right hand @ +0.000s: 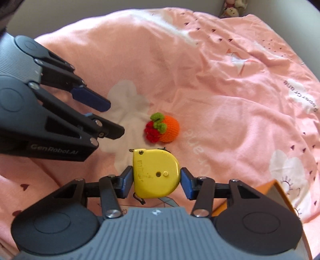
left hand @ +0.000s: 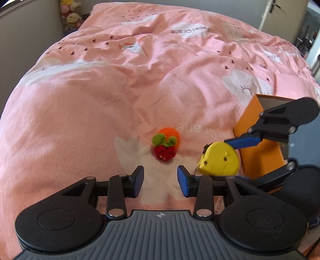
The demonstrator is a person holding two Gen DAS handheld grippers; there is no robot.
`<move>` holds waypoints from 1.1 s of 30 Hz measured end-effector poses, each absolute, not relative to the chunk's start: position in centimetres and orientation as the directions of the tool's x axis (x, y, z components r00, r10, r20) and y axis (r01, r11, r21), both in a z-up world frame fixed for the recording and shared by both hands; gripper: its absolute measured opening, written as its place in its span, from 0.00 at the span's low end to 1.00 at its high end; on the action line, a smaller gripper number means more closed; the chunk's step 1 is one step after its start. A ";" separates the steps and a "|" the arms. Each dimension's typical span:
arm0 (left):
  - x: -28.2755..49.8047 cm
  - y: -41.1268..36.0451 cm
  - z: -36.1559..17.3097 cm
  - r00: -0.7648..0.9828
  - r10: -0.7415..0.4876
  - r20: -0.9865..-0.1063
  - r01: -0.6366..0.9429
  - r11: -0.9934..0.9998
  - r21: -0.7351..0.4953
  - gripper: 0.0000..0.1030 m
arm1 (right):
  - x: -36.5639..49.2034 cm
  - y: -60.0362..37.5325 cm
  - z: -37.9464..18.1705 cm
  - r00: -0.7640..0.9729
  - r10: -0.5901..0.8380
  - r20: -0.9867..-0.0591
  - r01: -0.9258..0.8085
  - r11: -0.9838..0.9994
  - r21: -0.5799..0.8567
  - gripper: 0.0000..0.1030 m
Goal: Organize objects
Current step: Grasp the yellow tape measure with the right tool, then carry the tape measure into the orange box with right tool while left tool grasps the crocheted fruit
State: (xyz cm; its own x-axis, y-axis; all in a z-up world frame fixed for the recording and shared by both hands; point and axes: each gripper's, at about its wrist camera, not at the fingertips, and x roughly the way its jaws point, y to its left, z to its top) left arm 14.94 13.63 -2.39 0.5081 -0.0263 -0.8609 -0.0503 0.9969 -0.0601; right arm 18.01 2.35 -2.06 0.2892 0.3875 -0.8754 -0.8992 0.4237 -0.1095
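A yellow tape measure (right hand: 156,174) sits between the blue pads of my right gripper (right hand: 156,183), which is shut on it and holds it above the pink bedcover. From the left wrist view the same tape measure (left hand: 218,158) hangs at the right in the right gripper (left hand: 230,158). A crocheted toy (left hand: 166,145) with an orange ball, green leaves and a red flower lies on the bedcover just ahead of my left gripper (left hand: 160,181). That gripper is open with nothing between its pads. The right wrist view has the toy (right hand: 162,128) beyond the tape measure and the left gripper (right hand: 112,118) at the left.
An orange box (left hand: 258,144) with a dark open inside stands at the right, its corner (right hand: 276,190) low on the right of the right wrist view. The wrinkled pink bedcover (left hand: 140,80) spreads across the bed. Plush toys (left hand: 70,16) sit at the far corner by the wall.
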 end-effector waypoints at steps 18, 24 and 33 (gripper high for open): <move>21.9 9.9 -5.6 0.434 -0.007 -0.901 0.422 0.885 0.196 0.66 | 21.3 -11.7 1.8 0.429 0.302 -0.851 -0.709 0.696 -0.110 0.51; 23.5 9.8 -7.6 0.377 0.009 -0.926 0.448 0.874 0.190 0.63 | 22.0 -15.7 0.4 0.429 0.187 -0.884 -0.712 0.672 -0.204 0.51; 24.4 10.4 -8.9 0.322 0.031 -0.946 0.422 0.890 0.173 0.45 | 24.1 -16.2 -1.7 0.394 0.098 -0.914 -0.825 0.476 -0.305 0.51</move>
